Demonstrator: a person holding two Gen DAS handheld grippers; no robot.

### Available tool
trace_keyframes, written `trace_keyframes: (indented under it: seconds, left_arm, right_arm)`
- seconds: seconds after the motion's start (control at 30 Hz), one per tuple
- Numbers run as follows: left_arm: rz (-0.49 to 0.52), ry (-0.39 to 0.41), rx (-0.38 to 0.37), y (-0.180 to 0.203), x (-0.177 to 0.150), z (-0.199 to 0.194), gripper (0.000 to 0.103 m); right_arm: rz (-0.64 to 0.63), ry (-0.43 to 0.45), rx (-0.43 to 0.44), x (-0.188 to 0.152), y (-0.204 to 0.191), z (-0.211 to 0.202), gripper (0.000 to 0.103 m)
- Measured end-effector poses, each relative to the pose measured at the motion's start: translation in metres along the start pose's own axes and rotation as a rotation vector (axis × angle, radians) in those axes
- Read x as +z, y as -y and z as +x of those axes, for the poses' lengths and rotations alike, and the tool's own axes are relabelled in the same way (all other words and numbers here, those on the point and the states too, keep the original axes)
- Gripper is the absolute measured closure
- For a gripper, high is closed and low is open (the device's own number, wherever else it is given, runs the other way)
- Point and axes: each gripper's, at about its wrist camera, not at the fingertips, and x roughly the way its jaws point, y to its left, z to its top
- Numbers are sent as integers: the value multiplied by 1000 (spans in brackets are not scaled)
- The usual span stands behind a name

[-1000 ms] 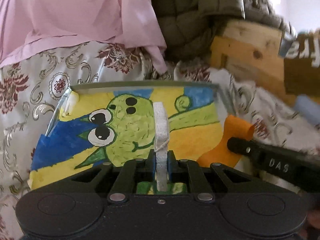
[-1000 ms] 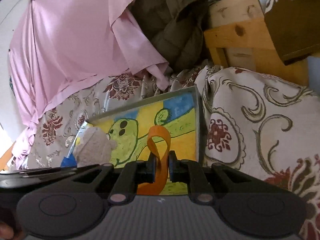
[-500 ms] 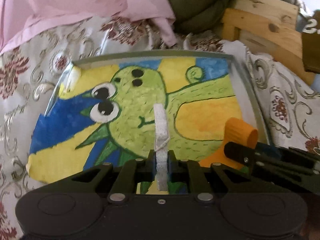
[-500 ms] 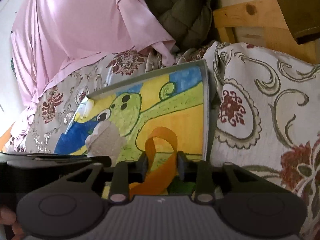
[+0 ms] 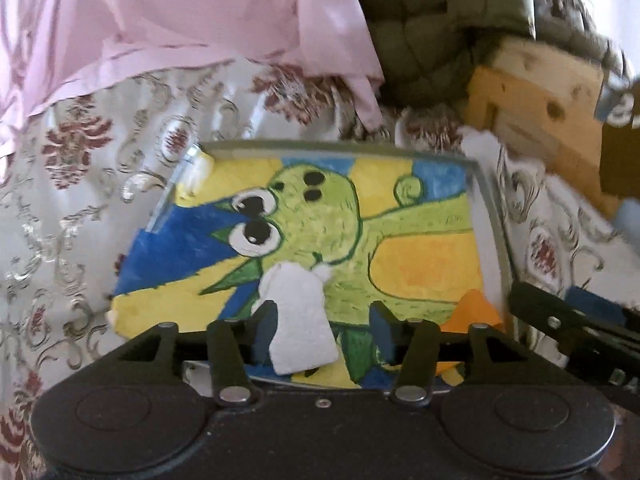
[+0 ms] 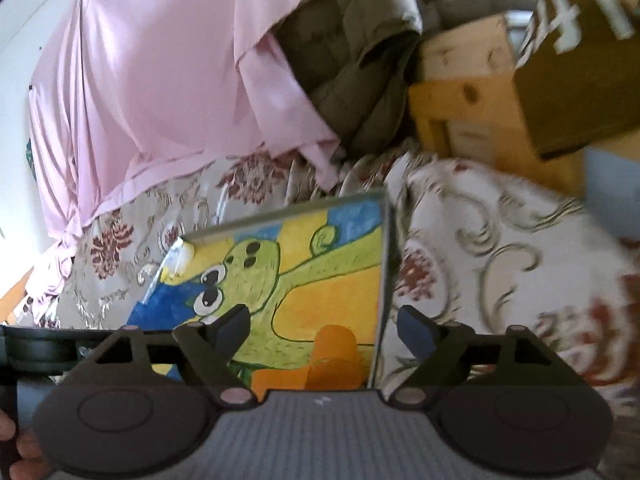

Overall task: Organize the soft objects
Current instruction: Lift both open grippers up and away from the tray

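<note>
Floral bedspread carries the painted tray; my left claw and right claw, jaws just opened and spread, have released white foam piece and orange strip onto it, so both look placed.

White foam piece: flat, rough-textured, roughly rectangular with rounded top and small nub at upper right corner; lies face-up on painted tray, low on green cartoon figure; orange soft strip: smooth, bent over into loop (rounded fold uppermost); rests on tray's orange-yellow patch near right rim; only pointed orange corner shows in left wrist view; the two pieces well apart.
</note>
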Motion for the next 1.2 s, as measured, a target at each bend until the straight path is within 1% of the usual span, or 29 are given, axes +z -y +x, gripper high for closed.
trace_keyframes:
  seconds: [0.07, 0.1, 0.17, 0.23, 0.3, 0.37, 0.47, 0.53, 0.6, 0.7, 0.77, 0.83, 0.9, 1.03, 1.2]
  left_arm:
    - [-25, 33, 6, -4, -3, -19, 44]
    - [-32, 55, 20, -5, -6, -30, 40]
    - [-41, 97, 77, -6, -16, -57, 36]
    - [-66, 138, 104, -7, -27, -83, 31]
    - [-79, 183, 98, -9, -39, -108, 28]
    - [-77, 214, 112, -10, -52, -132, 24]
    - [-76, 241, 124, -13, -71, -164, 19]
    - [-98, 256, 124, -19, -88, -185, 13]
    - [-103, 274, 123, -26, -106, -202, 12]
    - [-110, 285, 113, -35, -133, -224, 11]
    - [-100, 290, 114, -39, -150, -236, 11]
    - [-75, 299, 105, -41, -163, -247, 10]
    - [-73, 304, 94, -45, -174, -256, 9]
    - [-108, 320, 75, -57, -193, -272, 7]
    - [-104, 326, 89, -70, -207, -286, 5]
  right_arm:
    - [-2, 20, -6, 1, -2, -20, 12]
    - [-8, 29, -7, 1, -4, -29, 12]
    - [-23, 58, -15, 0, -10, -51, 7]
    - [-25, 90, -33, -4, -17, -74, 5]
    - [-36, 121, -34, -12, -26, -99, 4]
    - [-62, 145, -45, -19, -35, -122, 1]
    - [-93, 188, -51, -34, -48, -159, 0]
    - [-101, 221, -45, -47, -54, -181, 0]
    - [-103, 271, -56, -63, -59, -204, 0]
    - [-118, 298, -78, -82, -66, -228, 0]
    - [-112, 306, -80, -93, -70, -240, 0]
    - [-94, 310, -84, -104, -74, -251, 0]
    - [-80, 307, -95, -114, -78, -260, 0]
    - [-77, 281, -126, -132, -88, -275, 0]
    - [-68, 233, -156, -152, -104, -284, 0]
